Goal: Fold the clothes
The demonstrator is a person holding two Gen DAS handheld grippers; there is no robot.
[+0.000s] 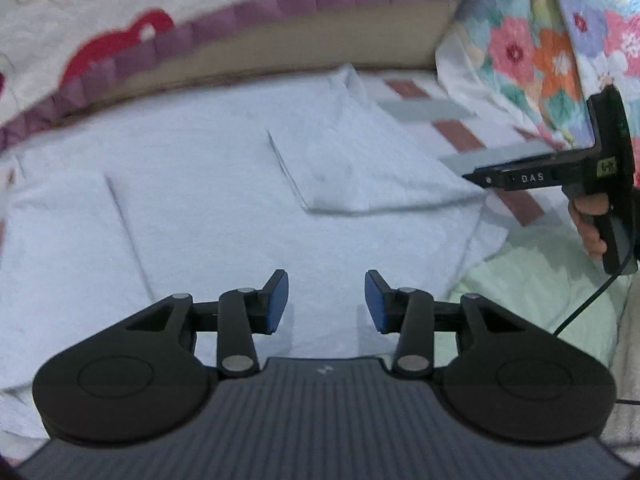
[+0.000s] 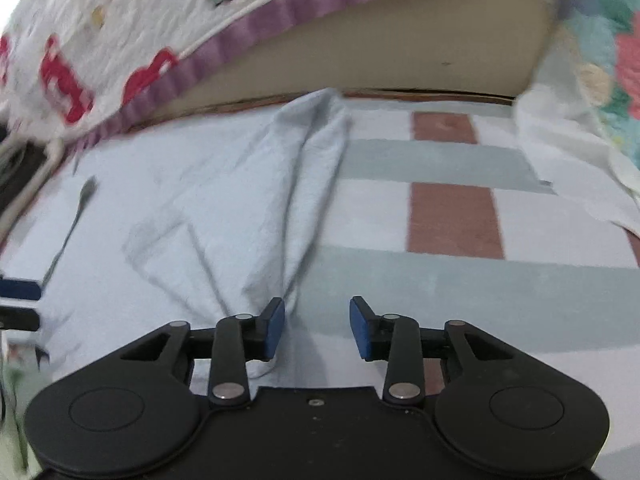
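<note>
A pale blue garment (image 1: 208, 200) lies spread flat on the bed, with one flap folded over at its right side (image 1: 360, 168). My left gripper (image 1: 326, 300) is open and empty, hovering low over the garment's near part. The right gripper shows from the side in the left wrist view (image 1: 476, 178), at the garment's right edge. In the right wrist view my right gripper (image 2: 317, 330) is open and empty, just above the garment's bunched edge (image 2: 304, 184), which runs away from the fingers.
The bed cover is checked in white, grey and brown (image 2: 452, 220). A white quilt with purple trim (image 1: 280, 0) hangs along the back. A flowered quilt (image 1: 532, 52) is heaped at the right. A pale green cloth (image 1: 532, 276) lies at the near right.
</note>
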